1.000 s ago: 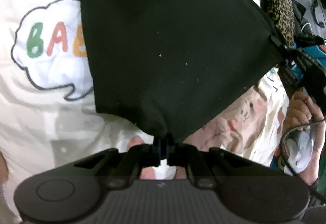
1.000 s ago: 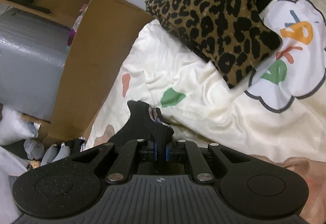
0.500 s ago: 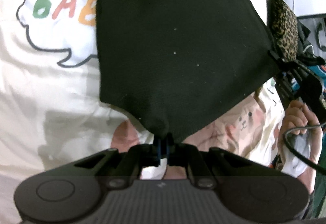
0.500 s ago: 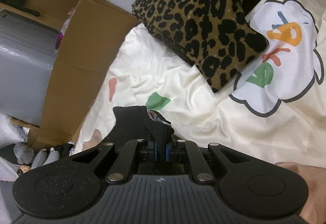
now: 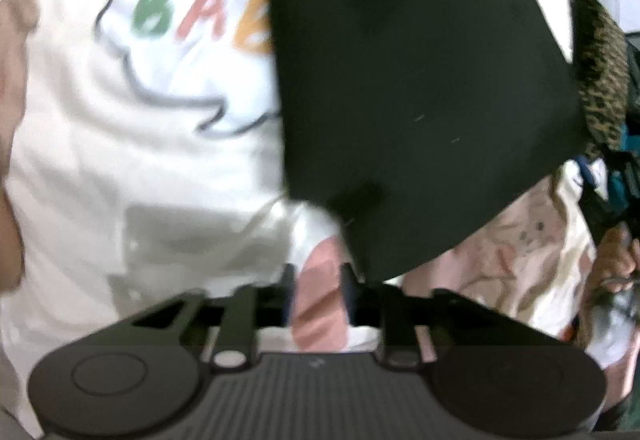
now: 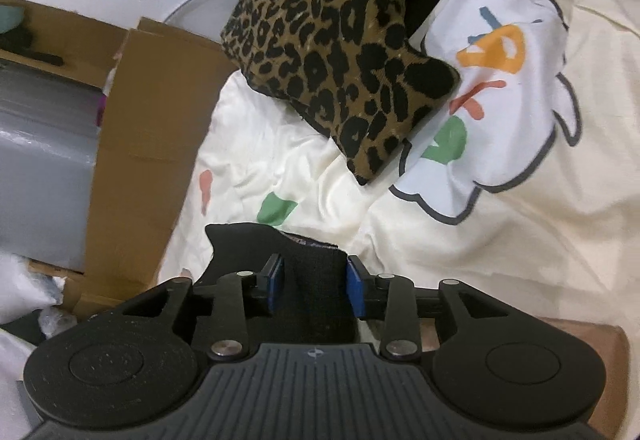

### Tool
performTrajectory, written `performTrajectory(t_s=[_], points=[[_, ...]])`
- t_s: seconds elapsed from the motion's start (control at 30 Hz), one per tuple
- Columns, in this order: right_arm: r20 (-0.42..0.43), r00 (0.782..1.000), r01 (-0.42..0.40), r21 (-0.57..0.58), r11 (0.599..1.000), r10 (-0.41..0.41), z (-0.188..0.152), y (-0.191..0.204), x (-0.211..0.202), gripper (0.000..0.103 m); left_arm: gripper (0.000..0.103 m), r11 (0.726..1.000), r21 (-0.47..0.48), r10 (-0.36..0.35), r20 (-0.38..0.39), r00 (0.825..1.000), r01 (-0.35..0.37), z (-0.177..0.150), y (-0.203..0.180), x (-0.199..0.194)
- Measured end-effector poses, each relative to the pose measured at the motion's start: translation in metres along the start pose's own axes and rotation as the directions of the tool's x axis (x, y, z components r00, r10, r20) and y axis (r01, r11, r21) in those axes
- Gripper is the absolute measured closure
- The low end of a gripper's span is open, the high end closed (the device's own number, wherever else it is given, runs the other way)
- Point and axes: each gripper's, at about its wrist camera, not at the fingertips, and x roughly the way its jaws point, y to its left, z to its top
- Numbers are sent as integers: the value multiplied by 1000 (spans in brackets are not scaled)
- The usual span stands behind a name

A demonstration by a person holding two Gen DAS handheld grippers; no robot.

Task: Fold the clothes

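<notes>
Surface: cream bedspread printed with a cloud-shaped speech bubble and small coloured patches; cardboard box off its edge, ahead-left of the right gripper.

Black garment, one: spread flat on the bedspread just ahead of the left gripper, showing straight side edges and one pointed corner near the fingers. A second corner lies between the right gripper fingers.

Left gripper: jaws apart, holding nothing; only the bedspread shows between them. Right gripper: jaws apart, cloth loose between them.

Progress: the garment appears laid down and let go. Whether this is a finished fold or one stage of several cannot be settled.

Count: one leopard-print cushion, two grippers, one hand.
</notes>
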Motion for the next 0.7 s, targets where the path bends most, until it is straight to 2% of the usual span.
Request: performTrajectory(t_s=[0.03, 0.13, 0.33, 0.57, 0.7], points=[[2, 1000, -5, 4, 1000, 5, 0, -1, -3, 61, 54, 999, 34, -6, 0, 1000, 6, 7, -5, -4], [-5, 1000, -14, -6, 1000, 14, -3, -2, -9, 61, 54, 991, 134, 13, 15, 1000, -14, 27, -19, -13], [-38, 999, -7, -23, 1000, 6, -14, -6, -13, 61, 48, 962, 265, 60, 44, 997, -69, 70, -39, -29], [-96, 995, -17, -37, 999, 14, -32, -5, -9, 61, 44, 904, 408, 96, 101, 990, -130, 107, -74, -35], [-125, 992, -10, -47, 999, 4, -43, -3, -4, 61, 41, 845, 509, 102, 151, 983, -166, 129, -86, -43]])
